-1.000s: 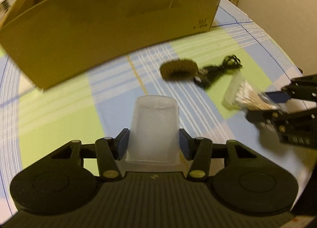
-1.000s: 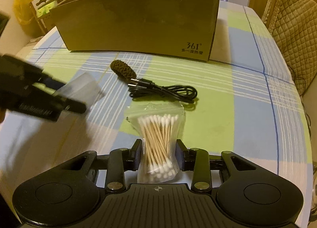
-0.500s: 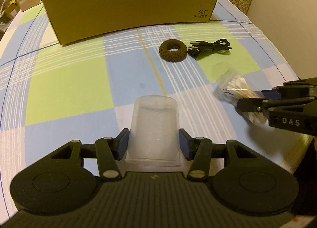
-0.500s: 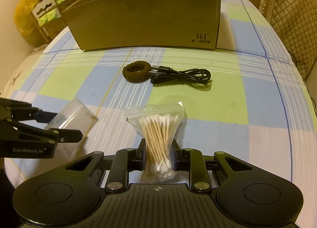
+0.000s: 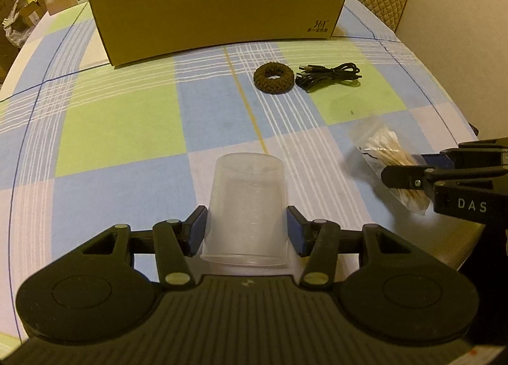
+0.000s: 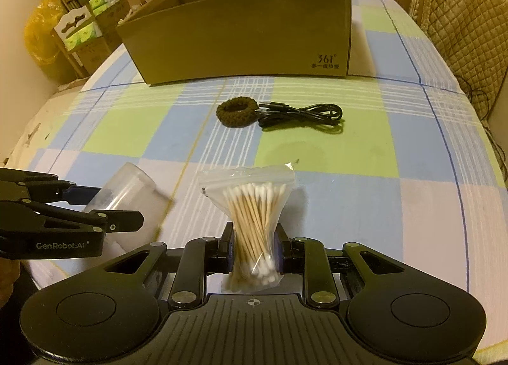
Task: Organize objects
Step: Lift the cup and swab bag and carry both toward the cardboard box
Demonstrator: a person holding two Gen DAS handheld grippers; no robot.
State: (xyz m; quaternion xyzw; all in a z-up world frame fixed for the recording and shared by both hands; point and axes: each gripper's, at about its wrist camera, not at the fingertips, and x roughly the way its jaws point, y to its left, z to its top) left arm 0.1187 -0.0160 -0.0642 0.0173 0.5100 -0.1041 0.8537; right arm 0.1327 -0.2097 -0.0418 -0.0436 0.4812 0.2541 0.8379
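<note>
Left hand-held gripper: clenched on a clear plastic cup, pads on both sides of the wall so the cup does not slip; cup tipped forward, mouth toward the camera, lifted over the near part of the counter.

Right hand-held gripper: squeezing a small bag of cotton swabs low down, near the bottom, so the top of the bag fans out above the fingers.

Cardboard box: open at the top, at the far side of the counter; likely the place for everything, so both held things probably need to travel forward and over its near wall.

Brown ring: flat on the checked cloth, in front of the box, not picked up yet.

Black cable: bundled, just beside the ring on its right, maybe touching it; not picked up yet.

Step in hand: carrying cup and swabs, one in each gripper, probably to save a trip.

Watch out for: thin cup wall, easy to crush; soft bag, easy to slide out.
</note>
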